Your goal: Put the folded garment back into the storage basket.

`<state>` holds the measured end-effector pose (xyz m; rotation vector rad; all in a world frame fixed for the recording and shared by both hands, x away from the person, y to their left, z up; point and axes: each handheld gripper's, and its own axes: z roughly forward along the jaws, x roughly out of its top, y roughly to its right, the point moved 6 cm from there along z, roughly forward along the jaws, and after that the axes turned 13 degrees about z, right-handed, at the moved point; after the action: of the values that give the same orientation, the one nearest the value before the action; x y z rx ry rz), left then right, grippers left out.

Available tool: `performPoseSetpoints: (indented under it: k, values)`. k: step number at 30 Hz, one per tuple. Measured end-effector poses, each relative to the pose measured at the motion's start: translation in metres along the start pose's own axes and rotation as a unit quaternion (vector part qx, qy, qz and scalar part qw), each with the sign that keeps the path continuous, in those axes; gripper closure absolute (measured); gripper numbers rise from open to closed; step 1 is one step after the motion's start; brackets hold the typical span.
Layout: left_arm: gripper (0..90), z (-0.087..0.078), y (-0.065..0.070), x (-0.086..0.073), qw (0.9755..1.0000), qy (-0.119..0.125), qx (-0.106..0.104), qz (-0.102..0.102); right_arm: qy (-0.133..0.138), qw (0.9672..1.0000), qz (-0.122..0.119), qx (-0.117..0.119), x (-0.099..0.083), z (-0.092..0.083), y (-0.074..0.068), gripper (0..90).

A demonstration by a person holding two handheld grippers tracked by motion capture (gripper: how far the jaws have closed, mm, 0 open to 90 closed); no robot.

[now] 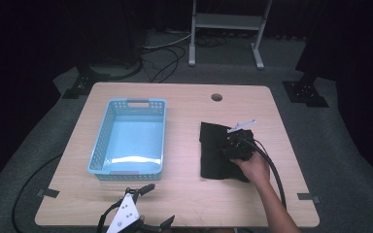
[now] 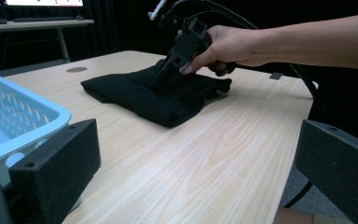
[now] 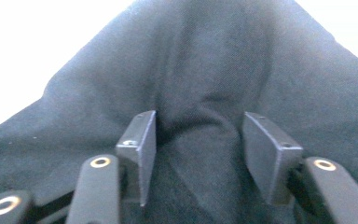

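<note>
A folded black cloth (image 1: 212, 150) lies on the right half of the wooden table (image 1: 184, 194). My right gripper (image 1: 233, 145) points down into its middle, a hand around its body. In the right gripper view the two pads (image 3: 142, 149) press a raised fold of the cloth (image 3: 214, 60) between them, half closed. The left gripper view has the same gripper (image 2: 161, 84) planted tip-down on the cloth (image 2: 135, 95). My left gripper (image 1: 158, 206) rests at the table's front edge, jaws wide apart and holding nothing (image 2: 196, 186).
A light blue plastic basket (image 1: 126, 103) with nothing in it stands left of the cloth, its corner (image 2: 28, 116) close to my left gripper. A round cable hole (image 1: 216, 97) sits near the far edge. Bare wood separates the basket from the cloth.
</note>
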<state>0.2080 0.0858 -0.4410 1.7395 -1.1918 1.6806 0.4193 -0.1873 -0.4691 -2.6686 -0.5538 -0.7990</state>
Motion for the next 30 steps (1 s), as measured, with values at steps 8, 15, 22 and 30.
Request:
performPoseSetpoints:
  k: [8, 15, 22, 30]
  values:
    - [0.0, 0.0, 0.0002, -0.0004, 1.0, -0.001, 0.0, 0.001, 0.004, 0.9998, 0.008, 0.02, 0.0007, -0.0007, 0.0012, 62.0]
    - [0.0, 0.0006, -0.0001, -0.0014, 1.0, -0.003, -0.002, 0.001, 0.009, 0.9987, 0.033, 0.039, 0.0003, -0.001, 0.0029, 70.2]
    - [0.0, 0.0001, -0.0014, -0.0022, 1.0, -0.003, 0.0, -0.001, 0.019, 0.9953, 0.071, 0.064, -0.0006, -0.0017, 0.0067, 73.3]
    - [0.0, -0.0015, -0.0027, -0.0031, 1.0, -0.003, 0.002, -0.002, 0.033, 0.9887, 0.108, 0.099, 0.002, -0.0071, 0.0062, 74.8]
